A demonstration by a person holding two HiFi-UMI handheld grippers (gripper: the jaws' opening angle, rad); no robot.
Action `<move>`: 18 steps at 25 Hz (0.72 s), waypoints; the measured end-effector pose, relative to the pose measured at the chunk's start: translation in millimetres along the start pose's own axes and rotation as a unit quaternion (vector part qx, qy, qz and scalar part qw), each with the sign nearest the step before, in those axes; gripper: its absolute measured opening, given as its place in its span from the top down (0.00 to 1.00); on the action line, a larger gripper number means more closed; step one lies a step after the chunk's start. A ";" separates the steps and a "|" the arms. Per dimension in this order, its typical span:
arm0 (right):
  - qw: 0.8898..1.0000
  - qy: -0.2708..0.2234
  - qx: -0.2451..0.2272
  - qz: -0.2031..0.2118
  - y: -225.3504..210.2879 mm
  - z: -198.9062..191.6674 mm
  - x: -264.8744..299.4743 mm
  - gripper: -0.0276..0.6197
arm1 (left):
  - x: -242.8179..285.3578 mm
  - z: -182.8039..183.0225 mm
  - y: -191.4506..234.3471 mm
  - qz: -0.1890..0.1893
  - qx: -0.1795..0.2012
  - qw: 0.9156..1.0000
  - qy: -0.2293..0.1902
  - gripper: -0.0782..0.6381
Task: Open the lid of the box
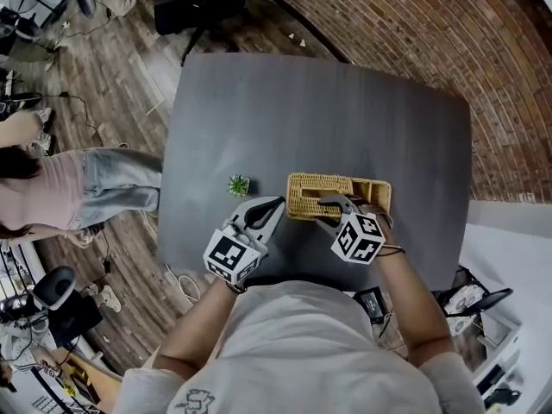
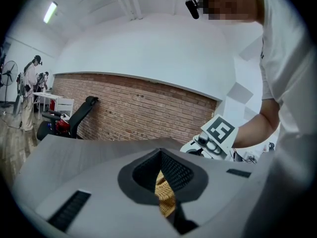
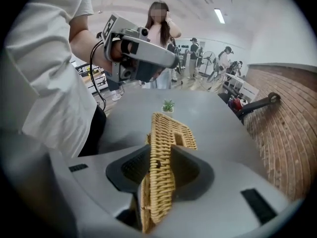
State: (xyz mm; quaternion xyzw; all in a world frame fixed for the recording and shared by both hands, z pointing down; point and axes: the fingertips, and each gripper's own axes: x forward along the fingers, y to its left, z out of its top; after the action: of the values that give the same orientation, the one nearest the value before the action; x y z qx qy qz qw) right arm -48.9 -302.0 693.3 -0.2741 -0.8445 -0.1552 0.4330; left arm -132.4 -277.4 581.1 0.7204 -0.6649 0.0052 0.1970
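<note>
The wicker box (image 1: 376, 194) sat on the grey table (image 1: 328, 110), near the edge closest to the person. A small green plant (image 1: 238, 185) stood well apart from it on the left.

The box was held from both sides. The left gripper (image 1: 276, 205) was set against the left end of the box. In the left gripper view its fingers (image 2: 181, 175) were closed, with a bit of wicker pinched between them. It could not be told if that bit was the box wall or the lid edge.

The right gripper (image 1: 328, 203) was placed over the lid (image 1: 316, 188). In the right gripper view the lid, with its long hole in the middle, was seen standing on its edge between the fingers (image 3: 194, 171). The fingers were squeezed tight on it.

The step in hand looked like the lifting of the lid. The grip had been made, and the lid seemed to be partly up or slid over, because the right end of the box looked uncovered from above. How far it was raised could not be told.

For the next move, the box would need to be kept down by the left side while the lid is swung or lifted clear by the right. The lift should be slow, so the light box is not dragged along or tipped off the near edge.
</note>
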 end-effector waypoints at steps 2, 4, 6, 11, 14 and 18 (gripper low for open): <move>1.000 -0.004 -0.004 -0.007 -2.4 6.3 -8.9 0.78 | -3.1 3.1 -3.0 -0.001 0.001 1.000 -0.001 0.88; 1.000 -0.008 -0.013 -0.019 -12.0 13.9 -17.4 0.82 | -3.7 9.8 -2.8 -0.001 0.007 1.000 -0.003 0.88; 0.999 -0.009 -0.024 -0.032 -24.6 20.5 -24.1 0.85 | -3.0 17.4 0.1 0.001 0.014 1.000 -0.007 0.88; 0.998 -0.005 -0.040 -0.056 -49.9 31.4 -33.6 0.87 | -3.0 29.8 8.6 0.007 0.022 1.000 -0.016 0.88; 0.997 -0.004 -0.042 -0.068 -64.4 35.1 -37.3 0.87 | -1.2 34.2 13.2 0.009 0.024 0.999 -0.019 0.88; 0.996 -0.005 -0.040 -0.079 -82.2 36.5 -40.5 0.87 | 4.3 37.9 18.8 0.010 0.025 0.999 -0.019 0.88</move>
State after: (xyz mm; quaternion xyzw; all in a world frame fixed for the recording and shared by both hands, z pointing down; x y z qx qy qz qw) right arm -102.5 -363.0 637.1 -0.2248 -0.8587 -0.2212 0.4039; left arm -159.6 -293.3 552.4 0.7188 -0.6751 0.0100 0.1658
